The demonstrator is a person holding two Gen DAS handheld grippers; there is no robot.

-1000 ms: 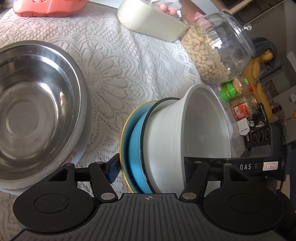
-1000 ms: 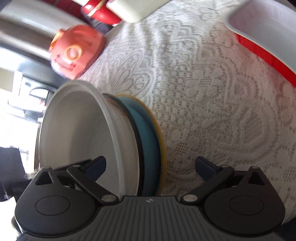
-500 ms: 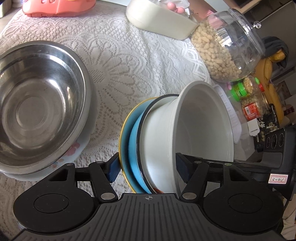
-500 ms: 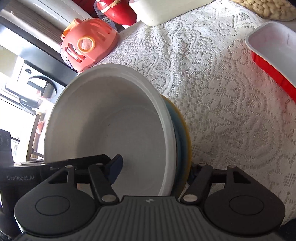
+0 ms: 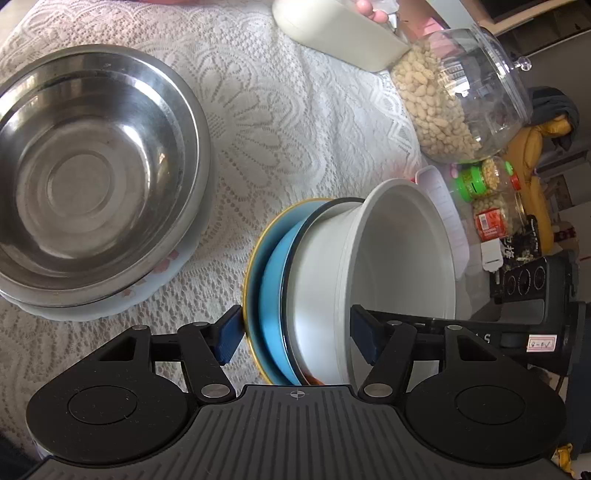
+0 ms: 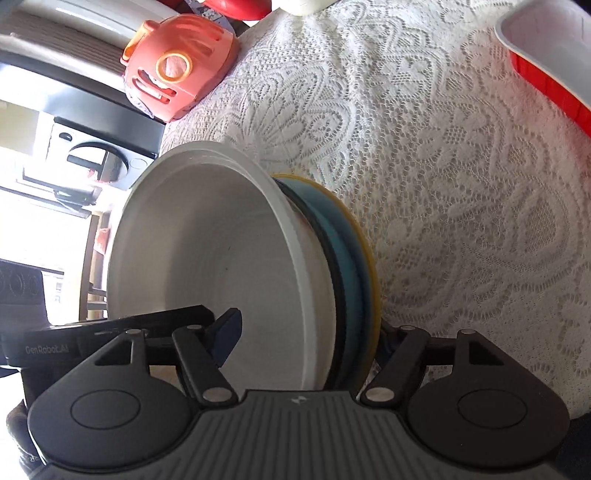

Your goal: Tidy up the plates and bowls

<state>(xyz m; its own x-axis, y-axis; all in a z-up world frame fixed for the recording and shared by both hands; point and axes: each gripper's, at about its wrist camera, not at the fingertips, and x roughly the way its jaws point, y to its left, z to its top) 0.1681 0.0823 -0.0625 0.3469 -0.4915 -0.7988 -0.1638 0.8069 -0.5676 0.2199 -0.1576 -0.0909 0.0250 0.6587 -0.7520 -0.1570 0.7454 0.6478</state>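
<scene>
A stack of dishes stands on edge above the lace tablecloth: a yellow-rimmed plate (image 5: 255, 273), a blue plate (image 5: 273, 291), a black-rimmed bowl and a white bowl (image 5: 399, 258) nested on top. My left gripper (image 5: 295, 332) is shut on it, one pad on the yellow plate's back, the other inside the white bowl. My right gripper (image 6: 310, 336) clamps the same stack (image 6: 229, 251) from the opposite side. Its jaws are easing open slightly, with one pad inside the bowl and the other hidden behind the yellow plate (image 6: 369, 258). A steel bowl (image 5: 92, 173) rests on a floral plate (image 5: 147, 291) to the left.
A clear jar of peanuts (image 5: 454, 103) and small jars (image 5: 480, 181) stand at the right. A person's fingers (image 5: 369, 9) hold a white container (image 5: 332, 33) at the back. A red-and-white box (image 6: 546, 66) and a pink plastic basket (image 6: 173, 70) sit near the table's edges.
My right gripper's jaws came in from wide apart onto the stack, one finger now inside the white bowl. The left gripper kept its hold and barely moved.
</scene>
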